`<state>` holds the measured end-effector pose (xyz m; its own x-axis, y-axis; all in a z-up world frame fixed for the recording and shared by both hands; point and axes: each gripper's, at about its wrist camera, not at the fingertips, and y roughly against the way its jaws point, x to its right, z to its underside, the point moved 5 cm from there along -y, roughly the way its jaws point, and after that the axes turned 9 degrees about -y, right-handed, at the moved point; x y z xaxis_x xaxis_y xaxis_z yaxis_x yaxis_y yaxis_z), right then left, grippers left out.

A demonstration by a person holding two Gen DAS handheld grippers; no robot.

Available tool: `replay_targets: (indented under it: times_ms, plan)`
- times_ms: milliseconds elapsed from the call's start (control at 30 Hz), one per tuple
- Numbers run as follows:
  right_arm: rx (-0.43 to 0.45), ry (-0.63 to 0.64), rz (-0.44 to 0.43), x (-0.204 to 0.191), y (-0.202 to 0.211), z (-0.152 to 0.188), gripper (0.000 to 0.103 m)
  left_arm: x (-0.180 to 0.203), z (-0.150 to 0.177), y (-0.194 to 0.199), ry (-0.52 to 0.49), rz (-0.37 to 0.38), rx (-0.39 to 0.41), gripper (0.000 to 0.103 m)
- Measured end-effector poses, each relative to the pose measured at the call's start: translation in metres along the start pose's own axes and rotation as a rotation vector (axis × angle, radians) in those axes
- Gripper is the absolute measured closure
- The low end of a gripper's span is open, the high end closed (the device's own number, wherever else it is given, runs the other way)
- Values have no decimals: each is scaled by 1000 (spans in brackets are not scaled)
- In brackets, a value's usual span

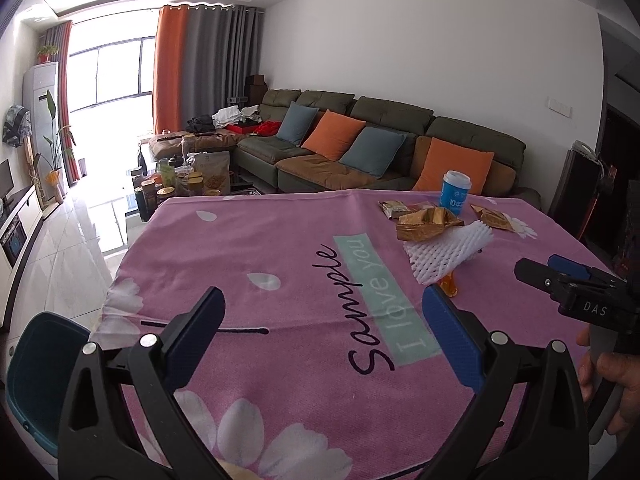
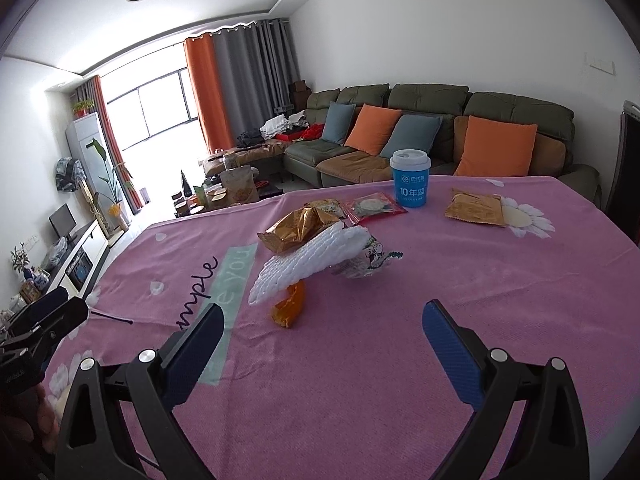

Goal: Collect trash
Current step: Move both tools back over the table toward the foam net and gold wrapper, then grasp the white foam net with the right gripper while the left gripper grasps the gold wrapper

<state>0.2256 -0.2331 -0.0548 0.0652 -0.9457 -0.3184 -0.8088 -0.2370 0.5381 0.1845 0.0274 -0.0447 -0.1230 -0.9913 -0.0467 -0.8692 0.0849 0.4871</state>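
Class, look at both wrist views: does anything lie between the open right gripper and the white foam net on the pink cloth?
Nothing visible does. Only bare pink tablecloth separates the right gripper from the white foam fruit net, with a crumpled orange wrapper tucked beneath its near edge.

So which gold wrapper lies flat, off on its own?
The gold wrapper right of the blue cup, beside the printed daisy; the other gold one is crumpled on the white foam net.

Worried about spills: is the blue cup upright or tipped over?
Upright. The blue cup stands on its base on the pink tablecloth with its white lid on top. Whether anything is inside, cannot tell.
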Motion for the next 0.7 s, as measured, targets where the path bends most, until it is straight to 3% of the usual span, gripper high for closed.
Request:
replay_targets:
  times_ms: [267, 433, 533, 600, 700]
  plan:
    - [-47, -35, -50, -6, -42, -23, 11, 0, -4, -32, 16, 15, -33, 6]
    - [-99, -64, -60, -1, -66, -33, 35, -2, -4, -44, 18, 17, -45, 6]
    - [-125, -80, -68, 1, -75, -35, 44, -2, -3, -51, 24, 22, -52, 6]
    - [-144, -85, -76, 2, -82, -34, 58, -3, -3, -56, 24, 27, -57, 6]
    - [-161, -105, -82, 4, -86, -32, 70, 0, -7, -64, 8, 30, -54, 6]
